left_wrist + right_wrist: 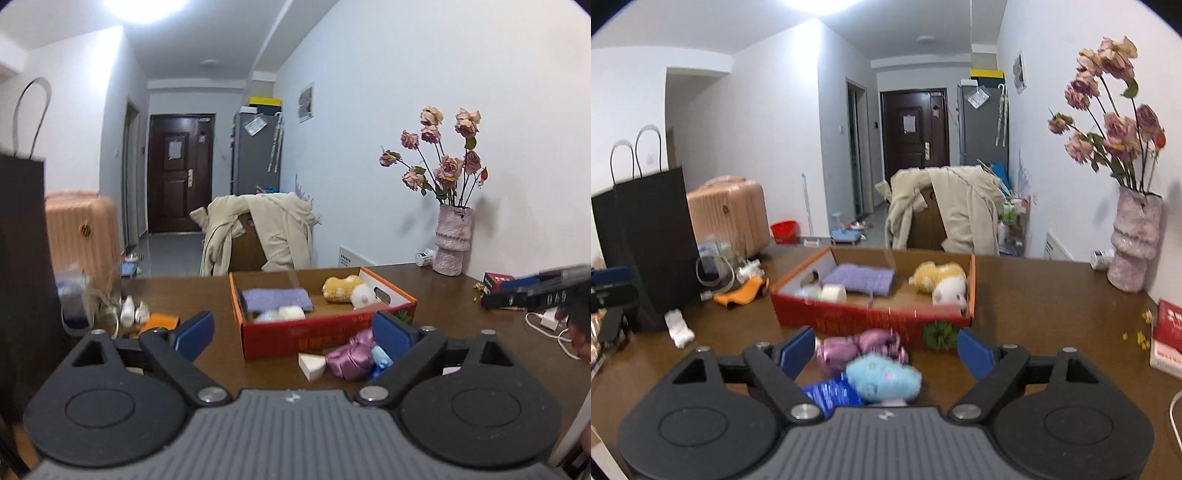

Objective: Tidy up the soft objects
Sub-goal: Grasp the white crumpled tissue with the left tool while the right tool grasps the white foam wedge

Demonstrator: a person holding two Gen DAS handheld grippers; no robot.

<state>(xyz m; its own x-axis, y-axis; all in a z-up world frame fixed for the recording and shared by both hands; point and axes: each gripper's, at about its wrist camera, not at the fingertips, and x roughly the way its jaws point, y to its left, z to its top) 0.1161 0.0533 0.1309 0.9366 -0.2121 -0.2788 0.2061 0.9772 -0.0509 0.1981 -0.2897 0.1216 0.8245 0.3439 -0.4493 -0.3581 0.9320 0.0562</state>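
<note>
A: Both are empty. The left hand-held gripper [293,334] has its blue pads spread wide with nothing between them, and the right hand-held gripper [886,350] is spread too, hanging just above the loose pile.

B: What is left to sort?

A: Three soft things lie on the table [1034,295], in front of the red cardboard box [871,319]: a shiny purple satin pouch [862,349], a fluffy light-blue plush [884,376] touching it, and a white wedge sponge [312,363] just beside the pouch. A blue packet [831,395] sits half under the plush. Already in the box are a folded lilac cloth [860,278] and a yellow and white plush toy [940,280].

B: How do they handle?

A: All look light and squashy, I'd judge. The blue plush should compress a lot, so the pads need to close well in on the middle of its body, not on loose fur. The satin looks slippery; I'd pinch it at the gathered, knotted part, where the fabric bunches and gives the pads something to bite.

B: And the sponge?

A: Springy, probably, so it could squirt out if squeezed near the thin tip. Take it across the thick end. None of it seems fragile, so a firm squeeze does no harm.

B: Any snag?

A: The plush and pouch touch, so one pinch may drag both.
</note>
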